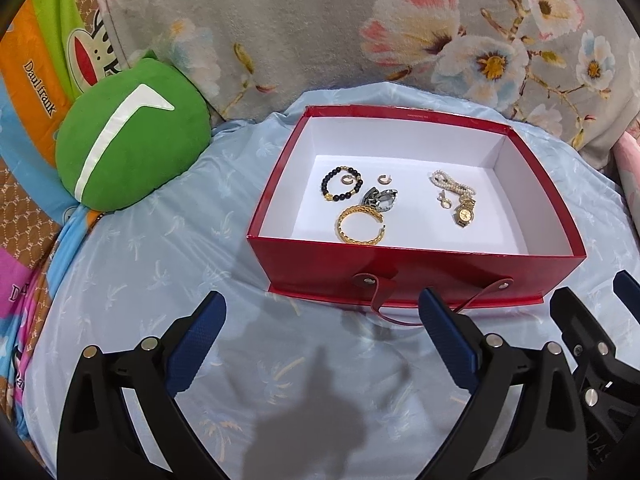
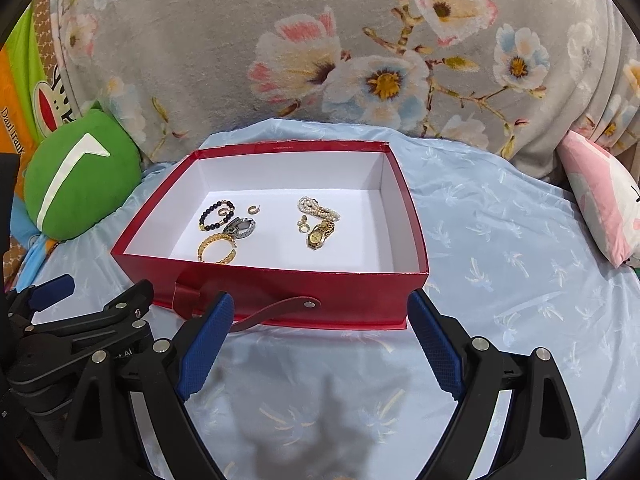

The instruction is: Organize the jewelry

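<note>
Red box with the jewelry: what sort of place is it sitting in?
Probably a bed in a bedroom: the red box rests on a light blue sheet, with a floral blanket and green plush cushion behind.

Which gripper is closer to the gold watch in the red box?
Right. The right gripper sits almost straight in front of the gold watch; the left gripper faces the box's other side, off from the watch.

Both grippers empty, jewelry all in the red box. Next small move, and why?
Probably ease the left gripper forward over the near wall of the red box toward the gold bangle. Its fingers stand open and empty just short of that wall, and the bangle is the piece nearest it. The right gripper, also open, can wait.
</note>
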Motion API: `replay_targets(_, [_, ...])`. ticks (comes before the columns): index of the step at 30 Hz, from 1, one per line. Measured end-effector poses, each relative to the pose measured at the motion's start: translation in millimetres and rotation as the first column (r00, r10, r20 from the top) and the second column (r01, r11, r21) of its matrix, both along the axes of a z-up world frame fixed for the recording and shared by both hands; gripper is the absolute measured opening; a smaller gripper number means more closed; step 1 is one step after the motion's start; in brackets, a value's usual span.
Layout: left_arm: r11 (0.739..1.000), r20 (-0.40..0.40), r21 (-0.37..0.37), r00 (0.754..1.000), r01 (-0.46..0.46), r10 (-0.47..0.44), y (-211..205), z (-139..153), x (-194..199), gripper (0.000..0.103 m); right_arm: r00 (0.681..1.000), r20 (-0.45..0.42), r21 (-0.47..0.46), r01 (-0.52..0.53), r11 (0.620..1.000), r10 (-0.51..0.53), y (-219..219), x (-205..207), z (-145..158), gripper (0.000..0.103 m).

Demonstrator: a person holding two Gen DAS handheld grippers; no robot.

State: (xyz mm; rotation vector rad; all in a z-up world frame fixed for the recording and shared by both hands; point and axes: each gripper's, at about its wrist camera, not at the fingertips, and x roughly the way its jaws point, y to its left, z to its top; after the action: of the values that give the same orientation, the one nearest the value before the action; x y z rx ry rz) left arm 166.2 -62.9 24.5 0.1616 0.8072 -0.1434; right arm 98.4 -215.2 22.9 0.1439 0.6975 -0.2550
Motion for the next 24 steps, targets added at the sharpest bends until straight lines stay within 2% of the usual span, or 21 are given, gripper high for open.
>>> replay_targets(24, [0.999, 0.041, 0.026, 0.999, -0.018, 0.017, 0.0, 14.2, -16.4, 0.095, 1.0, 0.018, 0.001, 0.015, 1.0, -0.015, 1.1, -15.3, 8.2, 0.086])
